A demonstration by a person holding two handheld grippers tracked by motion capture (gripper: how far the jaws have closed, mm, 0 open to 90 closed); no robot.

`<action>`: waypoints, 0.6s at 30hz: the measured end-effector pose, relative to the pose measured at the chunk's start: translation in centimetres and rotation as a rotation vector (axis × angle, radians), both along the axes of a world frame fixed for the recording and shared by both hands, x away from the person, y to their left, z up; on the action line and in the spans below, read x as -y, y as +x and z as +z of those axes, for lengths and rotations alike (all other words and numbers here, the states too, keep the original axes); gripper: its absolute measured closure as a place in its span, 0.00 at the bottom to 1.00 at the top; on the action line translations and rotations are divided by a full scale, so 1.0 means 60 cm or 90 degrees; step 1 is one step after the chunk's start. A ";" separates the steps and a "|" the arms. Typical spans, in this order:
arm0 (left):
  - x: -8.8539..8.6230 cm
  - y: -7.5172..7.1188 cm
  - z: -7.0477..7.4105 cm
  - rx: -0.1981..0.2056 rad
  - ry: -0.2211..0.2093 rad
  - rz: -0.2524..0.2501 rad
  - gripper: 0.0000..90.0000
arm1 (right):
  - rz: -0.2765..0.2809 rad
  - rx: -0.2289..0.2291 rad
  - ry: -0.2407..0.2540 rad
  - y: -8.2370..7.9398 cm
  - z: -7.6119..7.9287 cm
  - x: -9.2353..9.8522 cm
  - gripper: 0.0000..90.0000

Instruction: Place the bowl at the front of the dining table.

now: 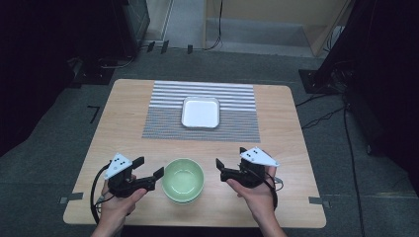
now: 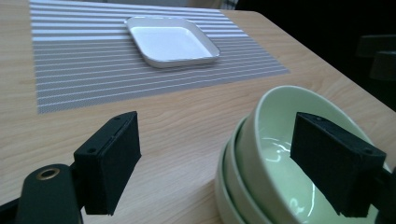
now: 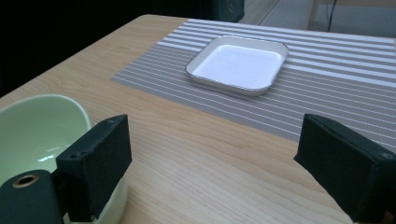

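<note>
The pale green ceramic bowls (image 1: 183,179), a nested stack as my left gripper view shows several rims one inside another, sit on the near middle of the light wooden table (image 1: 286,123), between my two grippers. My left gripper (image 1: 148,167) is just beside the stack on its left, jaws spread wide with nothing between them; in the left gripper view one jaw stands in front of the top bowl's rim and the other over bare wood. My right gripper (image 1: 230,161) sits near the stack's right side, its jaws also spread and empty, and I see the bowl's edge by one jaw. Farther back, a white square shallow dish (image 1: 200,112) lies on a grey striped woven placemat (image 1: 163,113), well apart from the bowls.
</note>
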State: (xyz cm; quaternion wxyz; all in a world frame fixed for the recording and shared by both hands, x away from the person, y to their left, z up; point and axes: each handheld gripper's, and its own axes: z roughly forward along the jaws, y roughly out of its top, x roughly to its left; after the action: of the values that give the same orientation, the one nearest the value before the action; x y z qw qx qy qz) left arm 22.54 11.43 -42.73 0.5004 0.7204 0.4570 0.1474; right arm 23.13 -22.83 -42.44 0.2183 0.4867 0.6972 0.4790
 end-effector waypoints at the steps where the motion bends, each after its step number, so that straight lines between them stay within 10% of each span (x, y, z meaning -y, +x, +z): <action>1: 0.004 0.001 0.002 0.002 0.002 -0.002 0.17 | 0.004 0.002 0.000 0.001 0.004 -0.006 0.10; 7: 0.034 0.008 0.004 0.006 0.013 -0.016 0.17 | 0.022 0.008 0.000 0.007 0.015 -0.031 0.10; 18: 0.047 0.002 -0.009 0.030 0.048 -0.016 0.53 | 0.054 -0.022 0.019 0.011 0.000 -0.069 0.15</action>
State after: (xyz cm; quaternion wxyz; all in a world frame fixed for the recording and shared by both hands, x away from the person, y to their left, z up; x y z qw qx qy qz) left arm 22.69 8.58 -43.27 0.4853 0.7408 0.4301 0.1752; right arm 23.81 -18.71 -42.42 0.1790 0.4680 0.7136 0.4897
